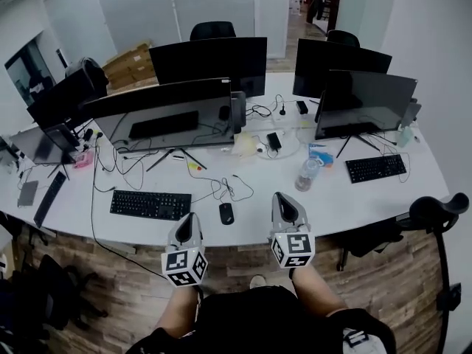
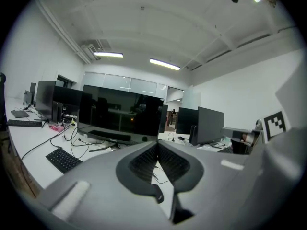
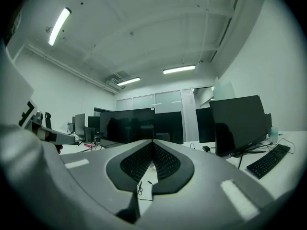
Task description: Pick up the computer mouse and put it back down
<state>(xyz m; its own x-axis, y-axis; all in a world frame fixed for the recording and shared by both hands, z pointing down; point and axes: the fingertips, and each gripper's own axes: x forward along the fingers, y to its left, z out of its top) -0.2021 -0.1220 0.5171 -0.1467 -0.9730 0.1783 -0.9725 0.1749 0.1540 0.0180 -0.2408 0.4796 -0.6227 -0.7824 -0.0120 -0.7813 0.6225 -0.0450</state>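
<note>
The black computer mouse [image 1: 226,213] lies on the white desk [image 1: 346,198] near its front edge, just right of a black keyboard [image 1: 150,204]. My left gripper [image 1: 189,218] hovers at the desk edge a little left of the mouse and short of it. My right gripper [image 1: 283,198] is over the desk to the mouse's right. Neither touches the mouse. In the left gripper view the left gripper [image 2: 157,144] has its ribbed pads closed together with nothing between them. The right gripper [image 3: 152,142] in its own view is likewise shut and empty.
Several dark monitors [image 1: 166,113] stand across the desk, with loose cables [image 1: 221,186] behind the mouse. A water bottle [image 1: 307,174] and a second keyboard [image 1: 375,168] sit to the right. A chair armrest [image 1: 439,209] juts in at the right; wood floor lies below.
</note>
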